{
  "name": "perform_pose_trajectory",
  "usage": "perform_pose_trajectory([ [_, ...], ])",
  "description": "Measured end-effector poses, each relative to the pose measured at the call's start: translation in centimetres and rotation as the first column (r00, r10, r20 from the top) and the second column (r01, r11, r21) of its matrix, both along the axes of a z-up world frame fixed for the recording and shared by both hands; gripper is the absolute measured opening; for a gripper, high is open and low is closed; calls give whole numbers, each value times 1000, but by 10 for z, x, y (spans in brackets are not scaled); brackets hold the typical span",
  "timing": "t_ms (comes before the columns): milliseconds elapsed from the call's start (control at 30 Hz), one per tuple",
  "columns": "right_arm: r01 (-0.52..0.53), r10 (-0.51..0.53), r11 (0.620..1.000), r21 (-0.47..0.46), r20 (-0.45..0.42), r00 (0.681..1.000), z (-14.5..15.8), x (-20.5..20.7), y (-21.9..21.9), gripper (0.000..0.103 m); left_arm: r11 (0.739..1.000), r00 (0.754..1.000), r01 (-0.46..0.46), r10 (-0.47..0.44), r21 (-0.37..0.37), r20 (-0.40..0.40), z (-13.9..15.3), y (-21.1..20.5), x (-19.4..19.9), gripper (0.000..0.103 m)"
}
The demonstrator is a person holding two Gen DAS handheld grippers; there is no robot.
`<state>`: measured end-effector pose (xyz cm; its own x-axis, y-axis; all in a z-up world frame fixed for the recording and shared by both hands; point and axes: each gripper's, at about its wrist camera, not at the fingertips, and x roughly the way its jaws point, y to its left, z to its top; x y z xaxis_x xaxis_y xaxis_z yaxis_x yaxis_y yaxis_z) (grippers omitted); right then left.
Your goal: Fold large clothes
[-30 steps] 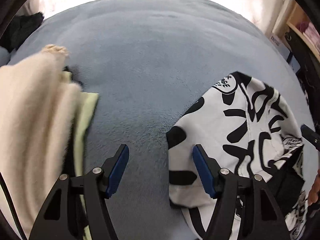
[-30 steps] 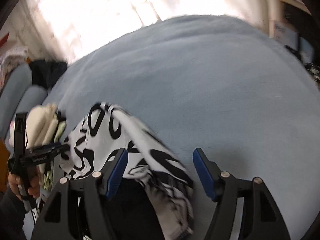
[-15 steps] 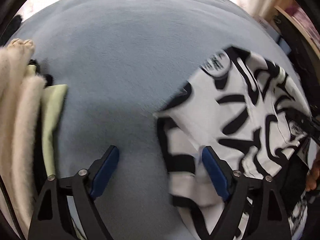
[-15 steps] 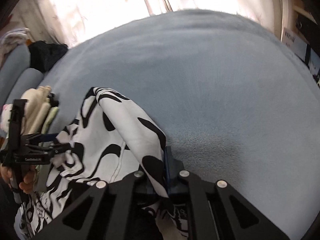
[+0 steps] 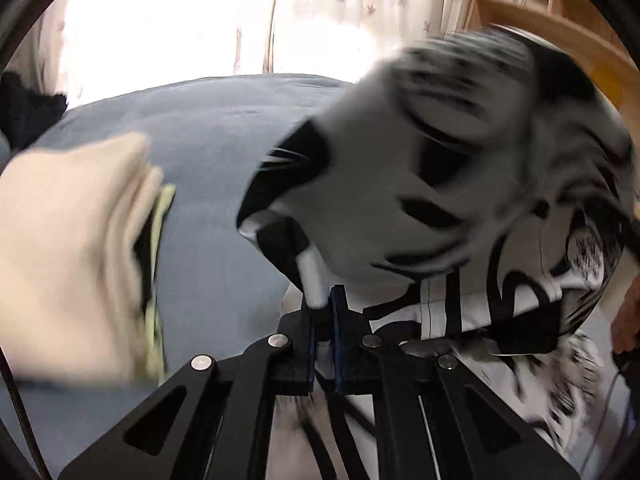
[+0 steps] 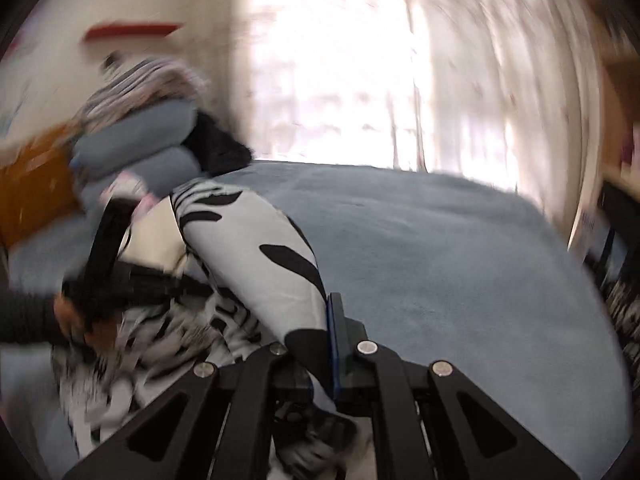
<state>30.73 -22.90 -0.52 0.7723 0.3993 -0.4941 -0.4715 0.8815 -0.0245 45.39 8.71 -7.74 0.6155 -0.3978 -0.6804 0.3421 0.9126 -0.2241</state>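
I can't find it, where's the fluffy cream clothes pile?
In the left wrist view, the cream folded pile sits at the left on the blue blanket, left of the black-and-white garment.

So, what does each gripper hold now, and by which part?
Both hold the black-and-white garment: the left gripper pinches its edge, the right gripper a fold of it.

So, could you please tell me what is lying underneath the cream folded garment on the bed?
Under the cream folded garment a pale green layer pokes out at the edge, with a dark strip between them. Below lies the blue blanket. How far those layers extend is hidden.
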Motion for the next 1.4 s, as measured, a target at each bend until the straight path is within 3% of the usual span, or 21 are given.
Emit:
perform_pose_trajectory([
  [167, -36, 54, 966, -256, 63, 997, -19, -102, 28, 5, 999, 998, 2, -4, -42, -57, -10, 34, -83, 5],
  [233, -19, 31, 947, -321, 30, 999, -35, -125, 27, 6, 1000, 996, 12, -14, -21, -91, -20, 40, -109, 5],
  [333, 11, -28, 939, -345, -46, 999, -55, -142, 26, 8, 1000, 989, 15, -15, -4, -145, -32, 45, -151, 5],
  [400, 56, -89, 951, -305, -96, 991, -60, -152, 17, 12, 1000, 984, 5, -6, -7, -179, -45, 39, -183, 5],
  [567, 133, -150, 988, -81, -255, 955, -59, -166, -8, 41, 997, 969, -17, -2, -78, -248, -46, 48, -214, 6],
  [600, 149, -149, 989, -21, -296, 944, -58, -166, -13, 43, 995, 965, -15, -12, -101, -262, -44, 50, -219, 7],
  [733, 224, -123, 957, 184, -442, 889, -62, -173, -31, 44, 986, 956, -4, -45, -168, -290, -28, 45, -215, 23],
  [833, 268, -64, 910, 318, -529, 846, -69, -174, -39, 45, 973, 950, 11, -81, -229, -301, -21, 40, -207, 31],
  [933, 283, -25, 879, 383, -557, 830, -77, -174, -34, 46, 961, 947, 30, -115, -275, -300, -18, 34, -199, 49],
  [967, 286, -13, 871, 399, -563, 826, -79, -174, -32, 46, 960, 947, 30, -116, -278, -298, -19, 32, -195, 49],
  [1133, 301, 45, 818, 490, -576, 816, -92, -156, -19, 46, 936, 934, -16, -111, -352, -340, -37, 31, -165, 49],
  [1267, 319, 59, 771, 551, -562, 825, -98, -135, -11, 46, 932, 936, -32, -98, -360, -338, -51, 23, -145, 48],
  [1300, 327, 50, 765, 555, -558, 829, -100, -132, -10, 46, 934, 937, -37, -91, -355, -337, -53, 20, -142, 43],
  [1333, 338, 38, 766, 546, -564, 825, -102, -128, -8, 44, 937, 938, -43, -81, -348, -336, -55, 17, -141, 20],
  [1367, 357, 10, 776, 520, -576, 817, -104, -123, -5, 28, 937, 938, -45, -79, -347, -336, -56, 14, -139, 7],
  [1400, 362, -4, 788, 498, -583, 812, -104, -120, -3, 14, 937, 940, -54, -69, -345, -334, -56, 12, -140, 7],
])
